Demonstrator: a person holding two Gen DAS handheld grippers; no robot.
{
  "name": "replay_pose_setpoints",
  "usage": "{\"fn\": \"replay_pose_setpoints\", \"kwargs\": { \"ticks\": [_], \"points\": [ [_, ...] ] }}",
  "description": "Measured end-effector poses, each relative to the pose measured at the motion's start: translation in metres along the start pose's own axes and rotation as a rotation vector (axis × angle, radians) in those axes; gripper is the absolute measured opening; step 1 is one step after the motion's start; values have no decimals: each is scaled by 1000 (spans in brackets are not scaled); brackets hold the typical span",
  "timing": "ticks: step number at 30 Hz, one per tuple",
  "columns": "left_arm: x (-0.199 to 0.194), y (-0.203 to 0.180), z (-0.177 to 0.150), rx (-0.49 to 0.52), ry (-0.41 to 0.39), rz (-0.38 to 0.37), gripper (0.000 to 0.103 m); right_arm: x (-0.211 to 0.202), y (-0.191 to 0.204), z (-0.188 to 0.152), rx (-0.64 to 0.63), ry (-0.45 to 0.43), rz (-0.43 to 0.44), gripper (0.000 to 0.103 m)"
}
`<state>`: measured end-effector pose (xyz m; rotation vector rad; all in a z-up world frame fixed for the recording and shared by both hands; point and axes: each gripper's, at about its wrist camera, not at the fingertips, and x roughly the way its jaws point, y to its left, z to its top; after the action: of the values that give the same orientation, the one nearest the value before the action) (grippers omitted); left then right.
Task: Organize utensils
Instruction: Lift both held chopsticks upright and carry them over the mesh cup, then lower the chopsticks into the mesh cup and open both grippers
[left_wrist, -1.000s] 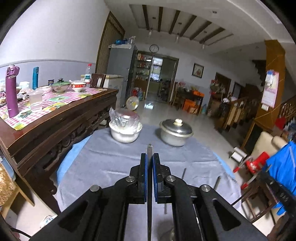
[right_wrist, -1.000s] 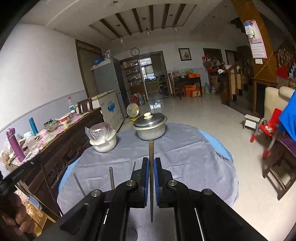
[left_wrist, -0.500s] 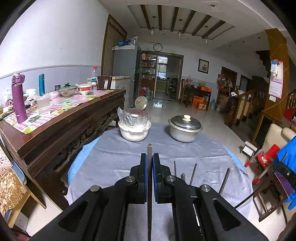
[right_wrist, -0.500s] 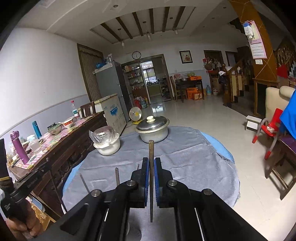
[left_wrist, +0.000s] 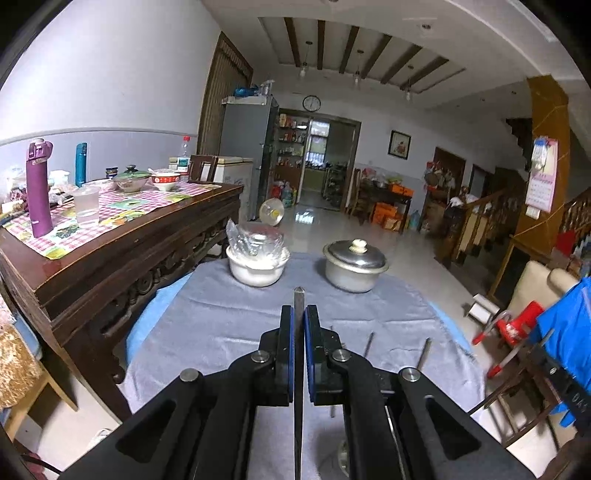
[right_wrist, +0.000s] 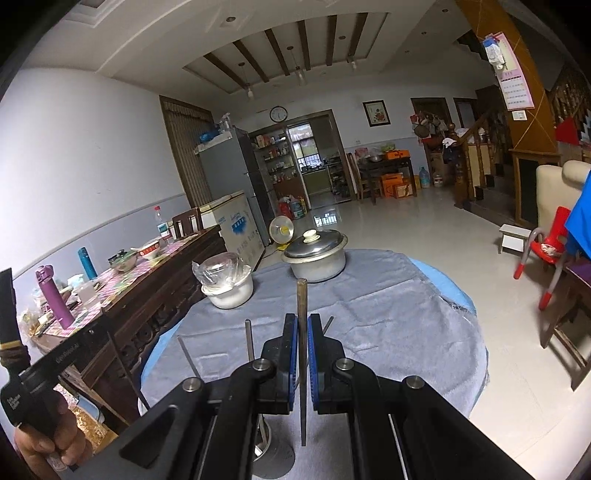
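Nearest you, two grippers, one per hand. Your left gripper (left_wrist: 298, 325) is clamped on one flat dark utensil (left_wrist: 298, 295), its pointed tip jutting past the blue pads. Your right gripper (right_wrist: 303, 334) is clamped on one brownish utensil handle (right_wrist: 301, 295), which stands up between the pads.

Below the right gripper, one metal holder (right_wrist: 271, 448) stands on the grey cloth (right_wrist: 388, 317) of the round bench (right_wrist: 448, 284). You can count about three thin metal utensil stems (right_wrist: 249, 338) rising beside your grippers; whether all of them sit in the holder cannot be told.

Mid-bench, nothing else lies on the cloth.

Far edge, two vessels, near each other but apart:
- one white bowl (left_wrist: 256, 267), holding crumpled clear plastic (left_wrist: 255, 240) that rises above its rim;
- one metal pot (left_wrist: 352, 271), closed with a lid bearing a pale knob; its contents are hidden.

Left of the bench, one dark wooden sideboard (left_wrist: 122, 251) carries one purple bottle (left_wrist: 38, 192), one blue bottle (left_wrist: 80, 164), one clear cup and several bowls.
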<state>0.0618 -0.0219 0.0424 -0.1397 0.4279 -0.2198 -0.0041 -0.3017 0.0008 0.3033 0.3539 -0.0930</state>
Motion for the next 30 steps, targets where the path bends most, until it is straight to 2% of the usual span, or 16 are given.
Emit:
{"fn": "replay_pose_setpoints", "kwargs": {
  "ticks": [9,17,21,30],
  "points": [
    [-14,2,10,-41,-41,-53,5,-20,6,6,6,-85,44,6],
    [-23,5,14,-79,-80,-73,5,-29,5,7,24,-122,88,6],
    [-27,4,14,-111,-110,-107,5,-37,4,9,36,-150,111,6],
    [-30,-4,10,-116,-144,-142,5,-30,9,4,69,-125,169,6]
  ]
}}
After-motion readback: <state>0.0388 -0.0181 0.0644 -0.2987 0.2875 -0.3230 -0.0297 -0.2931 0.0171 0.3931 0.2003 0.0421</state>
